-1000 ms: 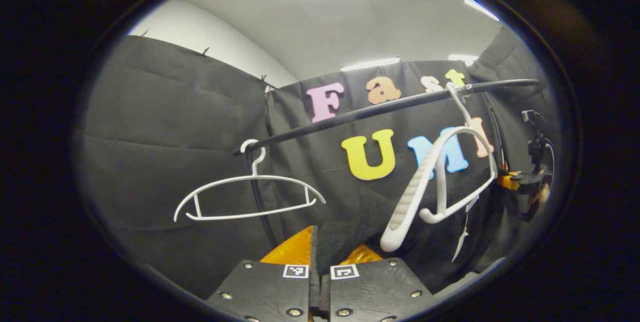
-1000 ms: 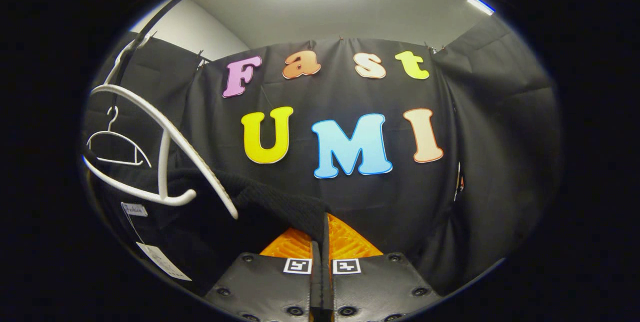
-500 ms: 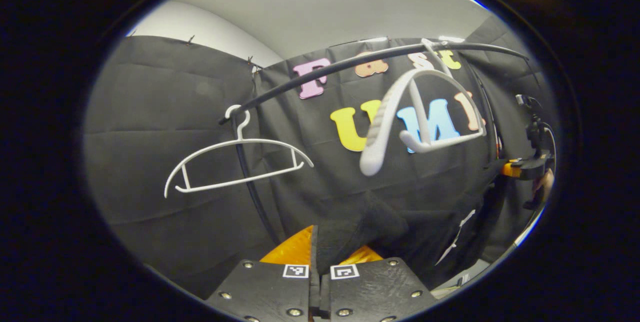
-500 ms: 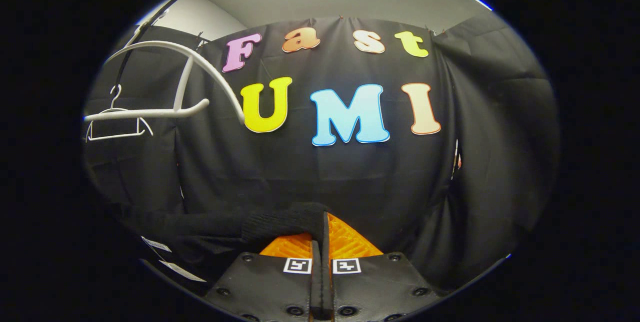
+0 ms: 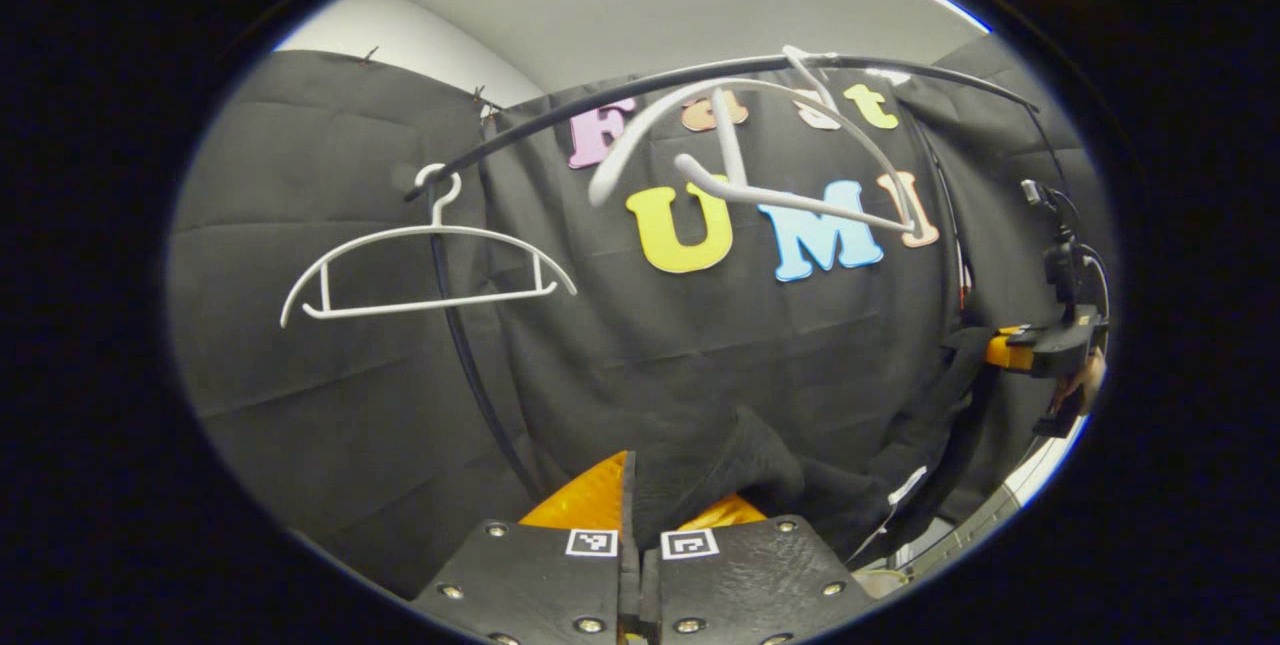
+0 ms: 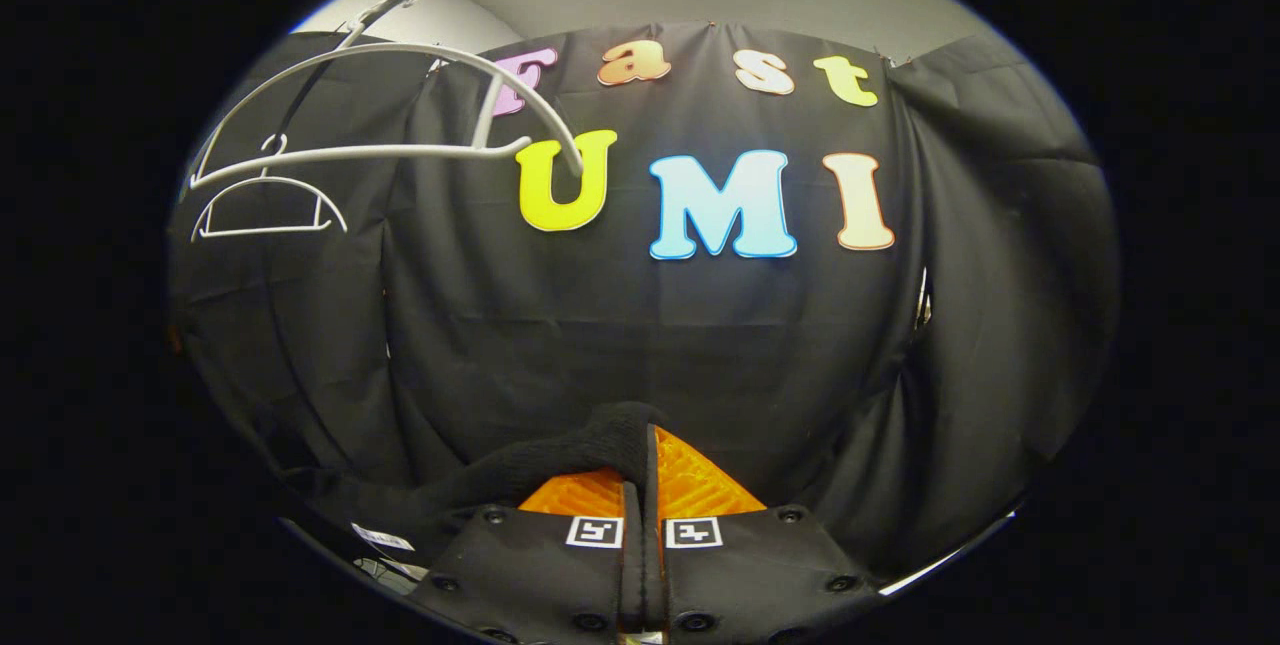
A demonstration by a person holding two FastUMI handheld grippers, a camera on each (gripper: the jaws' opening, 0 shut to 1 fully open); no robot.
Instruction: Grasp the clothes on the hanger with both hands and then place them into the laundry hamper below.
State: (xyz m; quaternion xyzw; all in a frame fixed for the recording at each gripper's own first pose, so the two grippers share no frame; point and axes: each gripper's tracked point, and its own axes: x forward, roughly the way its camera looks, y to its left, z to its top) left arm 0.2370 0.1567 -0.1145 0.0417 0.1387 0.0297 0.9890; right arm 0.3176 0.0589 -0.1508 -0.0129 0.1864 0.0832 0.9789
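A black knitted garment [image 5: 740,465] hangs stretched between both grippers, below the rail and off its hanger. My left gripper [image 5: 640,510] is shut on one shoulder of it. At the far right of the left gripper view, the right gripper [image 5: 1040,350] holds the other end. In the right gripper view, my right gripper [image 6: 640,495] is shut on a fold of the garment [image 6: 560,455], which trails down to the left with white tags [image 6: 382,537]. The bare white hanger [image 5: 760,165] swings from the black rail [image 5: 640,90]; in the right gripper view that hanger [image 6: 400,115] sits upper left.
A second empty white hanger [image 5: 420,265] hangs at the rail's left end, beside a black upright pole [image 5: 470,365]. The same second hanger [image 6: 268,205] appears small at left in the right gripper view. Black cloth walls surround the booth. A pale edge [image 5: 1040,470] shows low right.
Both grippers have dropped lower with the garment, which has slid fully off the white hanger. The freed hanger has swung up and now hangs high near the rail.
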